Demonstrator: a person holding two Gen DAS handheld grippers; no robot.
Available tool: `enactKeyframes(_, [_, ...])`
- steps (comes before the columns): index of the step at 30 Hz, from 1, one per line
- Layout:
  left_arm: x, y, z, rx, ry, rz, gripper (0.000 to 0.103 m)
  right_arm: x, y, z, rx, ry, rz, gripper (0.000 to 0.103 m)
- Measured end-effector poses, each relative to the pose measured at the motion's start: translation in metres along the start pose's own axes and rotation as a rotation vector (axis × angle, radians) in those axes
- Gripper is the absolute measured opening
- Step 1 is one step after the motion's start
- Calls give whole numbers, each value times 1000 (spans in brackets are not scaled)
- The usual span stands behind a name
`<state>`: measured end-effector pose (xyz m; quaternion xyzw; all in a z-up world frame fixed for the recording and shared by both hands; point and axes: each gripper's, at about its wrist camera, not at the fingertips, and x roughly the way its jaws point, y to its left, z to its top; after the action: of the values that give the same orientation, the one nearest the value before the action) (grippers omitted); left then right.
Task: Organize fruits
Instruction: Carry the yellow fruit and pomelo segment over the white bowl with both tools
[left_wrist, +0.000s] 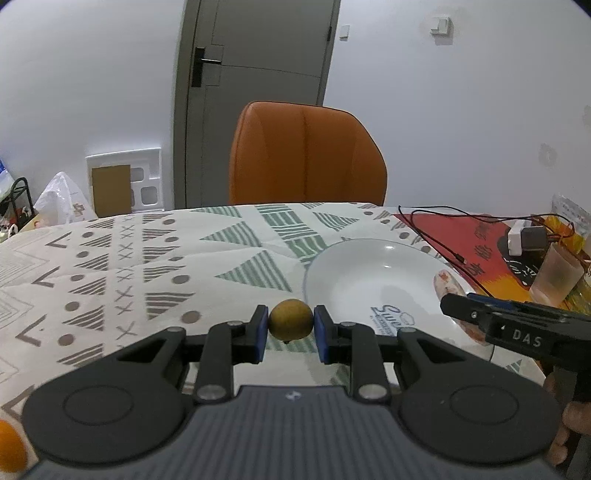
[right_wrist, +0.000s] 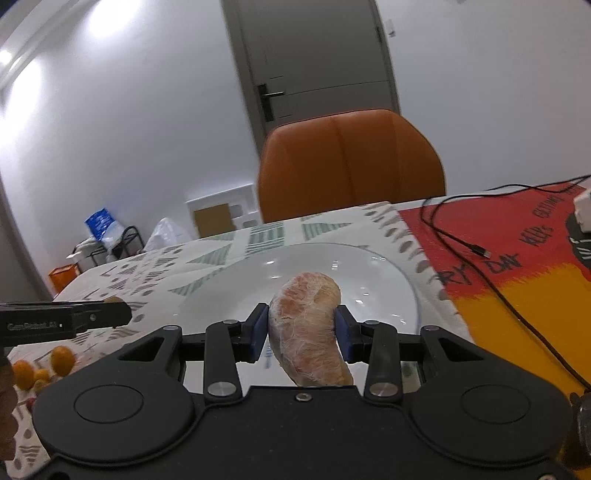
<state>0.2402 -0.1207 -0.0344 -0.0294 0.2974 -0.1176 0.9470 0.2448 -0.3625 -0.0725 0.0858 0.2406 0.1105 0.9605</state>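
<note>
left wrist view: left gripper (left_wrist: 291, 328) pinching small round fruit (left_wrist: 290, 319), firm, light, rolls; plate (left_wrist: 354, 273) at 2 o'clock
right gripper (right_wrist: 301, 334): pinching peeled citrus segment (right_wrist: 308, 325), soft, squashable, hold mid-body lightly

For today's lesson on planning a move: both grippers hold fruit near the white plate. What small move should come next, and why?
Probably lower the right gripper a little and open it. It is shut on the peeled citrus segment, which hangs over the white plate. The left gripper, shut on the small round fruit, is beside the plate's rim, over the tablecloth, so it can follow.
</note>
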Motion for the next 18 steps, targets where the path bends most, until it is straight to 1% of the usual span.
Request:
enactKeyframes(4, [9, -13, 2, 17, 5, -17, 25, 3, -7, -3, -6, -15, -27, 37])
enactKeyframes(7, [17, -20, 4, 21, 9, -27, 25, 5, -12, -4, 26, -8, -9, 37])
enactKeyframes(12, [30, -30, 5, 29, 19, -40, 25, 3, -9, -3, -20, -45, -36, 37])
enactKeyframes(14, [35, -33, 6, 30, 20, -44, 25, 4, -10, -3, -23, -44, -56, 37])
enactKeyframes(15, [36, -34, 6, 31, 21, -46, 25, 4, -12, -3, -21, -42, -65, 38])
enactKeyframes(17, [40, -37, 7, 31, 24, -51, 25, 4, -14, -2, -24, -60, -93, 49])
enactKeyframes(18, [42, -39, 8, 31, 24, -56, 25, 1, -14, -1, -31, -78, -116, 51])
